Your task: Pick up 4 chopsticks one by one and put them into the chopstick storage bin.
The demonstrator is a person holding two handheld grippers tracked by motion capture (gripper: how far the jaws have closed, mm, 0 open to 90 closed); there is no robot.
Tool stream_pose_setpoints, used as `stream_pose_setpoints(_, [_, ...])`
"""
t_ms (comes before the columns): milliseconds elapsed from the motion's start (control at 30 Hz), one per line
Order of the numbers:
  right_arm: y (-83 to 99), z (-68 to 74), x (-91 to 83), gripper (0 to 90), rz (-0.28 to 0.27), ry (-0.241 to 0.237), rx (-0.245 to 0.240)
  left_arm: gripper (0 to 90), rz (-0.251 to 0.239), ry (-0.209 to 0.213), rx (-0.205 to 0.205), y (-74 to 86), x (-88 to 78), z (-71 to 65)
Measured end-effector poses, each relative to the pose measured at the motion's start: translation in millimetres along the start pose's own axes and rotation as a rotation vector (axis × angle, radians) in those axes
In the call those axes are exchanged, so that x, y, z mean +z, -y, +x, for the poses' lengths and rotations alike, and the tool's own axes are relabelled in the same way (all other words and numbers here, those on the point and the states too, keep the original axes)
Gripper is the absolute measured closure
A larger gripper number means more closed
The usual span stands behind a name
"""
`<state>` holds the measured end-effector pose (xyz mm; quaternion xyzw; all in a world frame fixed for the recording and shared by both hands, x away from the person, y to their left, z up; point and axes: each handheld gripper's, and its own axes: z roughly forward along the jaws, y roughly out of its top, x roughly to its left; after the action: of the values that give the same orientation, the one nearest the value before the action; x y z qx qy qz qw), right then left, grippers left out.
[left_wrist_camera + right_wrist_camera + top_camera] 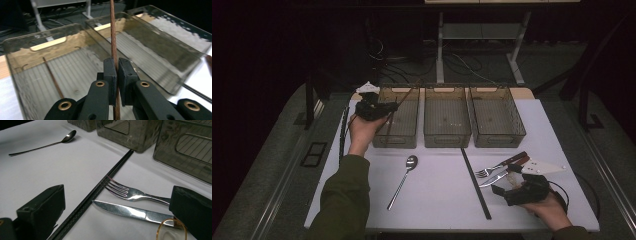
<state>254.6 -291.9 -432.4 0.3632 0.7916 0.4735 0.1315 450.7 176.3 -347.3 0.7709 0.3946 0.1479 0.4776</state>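
Observation:
My left gripper [388, 108] hangs over the left clear bin [396, 140], shut on a thin brown chopstick [113, 37] that runs up between the pads and slants over the bin in the high view [393, 120]. A second brown chopstick [52, 78] lies on that bin's floor. Near the table's front right, my right gripper [505, 180] rests low with its jaws wide open and nothing in them. A fork [130, 193] and a knife [125, 210] lie side by side just beyond its jaws.
A black chopstick [475, 182] lies lengthwise in the middle of the white table [437, 200], and a spoon [404, 176] lies to its left. The middle bin [447, 139] and right bin [499, 139] stand in a row along the far side.

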Motion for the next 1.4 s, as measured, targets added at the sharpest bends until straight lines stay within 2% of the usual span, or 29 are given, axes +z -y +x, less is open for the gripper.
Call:
stream_pose_setpoints(100, [-0.1,0.2,-0.7,0.5,-0.002,-0.002,0.002,84.6,0.003,-0.036,-0.024,-0.6,7.0,8.1])
stream_pose_setpoints(367, [-0.3,0.4,-0.5,0.5,-0.003,-0.005,0.001,84.6,0.020,-0.092,-0.093,8.6,23.8,26.9])
stream_pose_setpoints(567, [-0.4,0.5,-0.4,0.5,-0.002,-0.007,0.003,84.6,0.060,-0.118,-0.096,12.8,32.8,27.6])
stream_pose_setpoints(733, [-0.4,0.7,-0.8,0.5,-0.005,-0.007,-0.002,84.4,0.094,-0.126,-0.081,14.7,38.8,25.0])
stream_pose_setpoints(800, [-0.4,0.6,-0.8,0.5,-0.003,-0.007,-0.002,84.2,0.100,-0.137,-0.068,14.5,39.7,23.9])
stream_pose_setpoints(900, [-0.4,0.8,-0.8,0.5,-0.003,-0.008,0.000,83.4,0.103,-0.139,-0.074,14.6,39.9,24.2])
stream_pose_setpoints(1067, [-0.5,0.7,-0.8,0.5,-0.004,-0.007,-0.003,72.4,0.100,-0.147,-0.066,14.6,40.2,23.4])
stream_pose_setpoints(1400, [-0.5,0.8,-0.7,0.5,-0.003,-0.007,-0.001,61.7,0.106,-0.129,-0.037,14.1,38.1,20.9])
